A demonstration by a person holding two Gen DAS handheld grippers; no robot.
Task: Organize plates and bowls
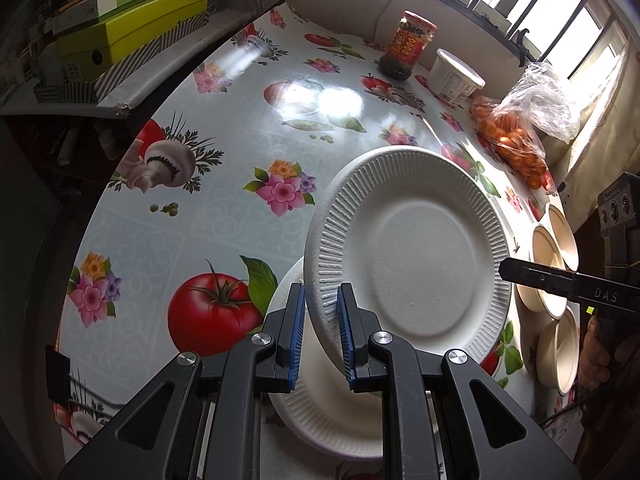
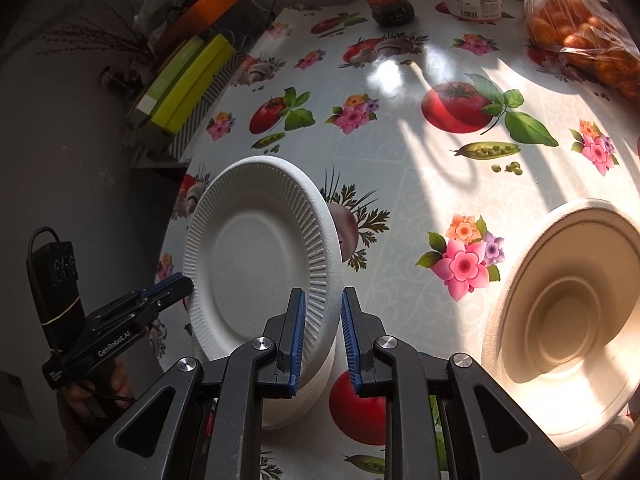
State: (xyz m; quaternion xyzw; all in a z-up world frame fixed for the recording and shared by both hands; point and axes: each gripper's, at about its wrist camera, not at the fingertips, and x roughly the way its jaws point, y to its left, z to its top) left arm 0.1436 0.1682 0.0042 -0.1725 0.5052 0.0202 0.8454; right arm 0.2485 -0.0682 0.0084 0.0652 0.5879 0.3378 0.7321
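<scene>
Floral oilcloth bench point(image 1: 224, 184) under a sunny window, chili-sauce jar point(image 1: 408, 46) at its far edge. We have a white foam plate point(image 1: 408, 248) lifted and tilted over a stack of matching plates point(image 1: 320, 408), well short of the jar. Left hand-held gripper point(image 1: 321, 308) is clamped on the plate's ribbed rim; right hand-held gripper point(image 2: 322, 312) pinches the opposite rim. Beige paper bowls point(image 2: 568, 320) sit beside the stack, away from the jar. We judge the plate very light, a bit flexible, easily dented; rim is the only good hold, so pinch gently and keep both sides level.
</scene>
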